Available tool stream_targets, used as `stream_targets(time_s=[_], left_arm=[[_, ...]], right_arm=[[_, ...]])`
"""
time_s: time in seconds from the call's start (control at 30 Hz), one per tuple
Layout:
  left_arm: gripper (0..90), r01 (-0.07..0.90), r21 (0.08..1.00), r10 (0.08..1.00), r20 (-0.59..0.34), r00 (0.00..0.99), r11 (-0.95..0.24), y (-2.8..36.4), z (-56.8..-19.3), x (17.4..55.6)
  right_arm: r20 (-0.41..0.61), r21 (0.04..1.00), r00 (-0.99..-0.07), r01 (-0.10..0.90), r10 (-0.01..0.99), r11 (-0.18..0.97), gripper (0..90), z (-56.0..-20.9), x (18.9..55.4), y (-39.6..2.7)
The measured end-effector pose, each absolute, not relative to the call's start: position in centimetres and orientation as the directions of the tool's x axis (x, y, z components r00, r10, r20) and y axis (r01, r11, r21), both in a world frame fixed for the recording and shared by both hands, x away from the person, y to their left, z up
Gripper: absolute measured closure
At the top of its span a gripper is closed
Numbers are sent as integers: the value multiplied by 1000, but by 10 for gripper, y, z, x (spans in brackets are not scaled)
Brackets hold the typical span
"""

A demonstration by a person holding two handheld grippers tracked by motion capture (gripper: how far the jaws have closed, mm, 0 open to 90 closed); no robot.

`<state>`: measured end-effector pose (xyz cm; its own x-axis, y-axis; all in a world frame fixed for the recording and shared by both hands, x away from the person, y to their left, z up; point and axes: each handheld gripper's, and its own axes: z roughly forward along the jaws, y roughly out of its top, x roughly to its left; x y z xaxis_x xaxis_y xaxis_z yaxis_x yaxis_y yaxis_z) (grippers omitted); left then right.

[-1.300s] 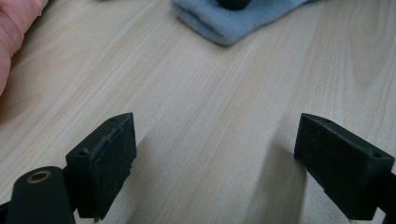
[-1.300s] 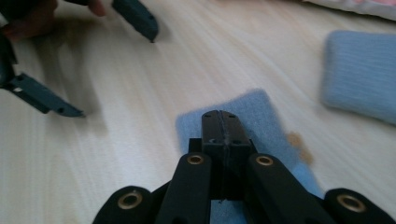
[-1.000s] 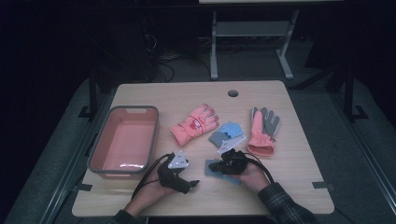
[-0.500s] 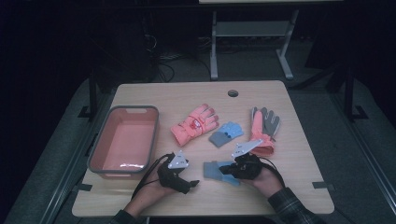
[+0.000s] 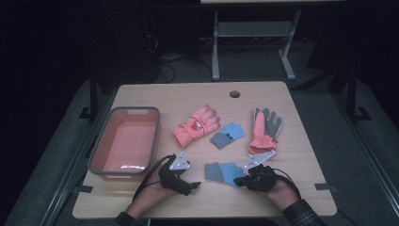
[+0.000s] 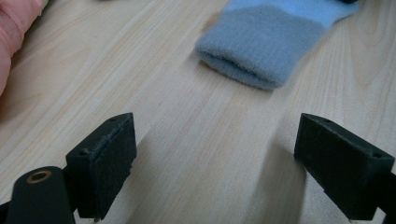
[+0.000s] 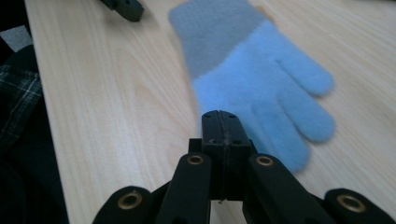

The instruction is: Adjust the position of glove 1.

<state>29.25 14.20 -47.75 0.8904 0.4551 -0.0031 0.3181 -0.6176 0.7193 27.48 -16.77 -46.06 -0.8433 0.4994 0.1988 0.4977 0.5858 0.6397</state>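
The right tool (image 7: 219, 122) is clamped tight on nothing, the blue glove (image 7: 261, 84) lying flat just ahead of its tips. Sliding closed, it may only shove the glove across the tabletop (image 7: 116, 93) toward the wide-open left tool (image 6: 212, 158).

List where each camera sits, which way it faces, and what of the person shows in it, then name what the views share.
High view: above the person's side, looking forward and down on the light wooden table; both hands, left gripper and right gripper enter from below.
Left gripper view: rides the left gripper, jaws apart, facing the grey cuff of the light blue knitted glove.
Right gripper view: rides the right gripper, jaws together, over that glove's fingers; a plaid sleeve shows at left.
Shared: all show the blue glove.
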Motion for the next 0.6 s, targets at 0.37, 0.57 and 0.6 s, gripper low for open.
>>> stream_targets(time_s=[0.37,0.57,0.6], left_arm=[[123,318,720,455,-4,890,-617,142,-478,292],[123,318,720,455,-4,890,-617,142,-478,292],[123,318,720,455,-4,890,-617,142,-478,292]], right_arm=[[178,624,-811,531,558,573,900,-464,287,-180],[176,659,-800,529,574,535,900,-458,292,-184],[182,653,-795,537,578,533,900,-458,293,-183]])
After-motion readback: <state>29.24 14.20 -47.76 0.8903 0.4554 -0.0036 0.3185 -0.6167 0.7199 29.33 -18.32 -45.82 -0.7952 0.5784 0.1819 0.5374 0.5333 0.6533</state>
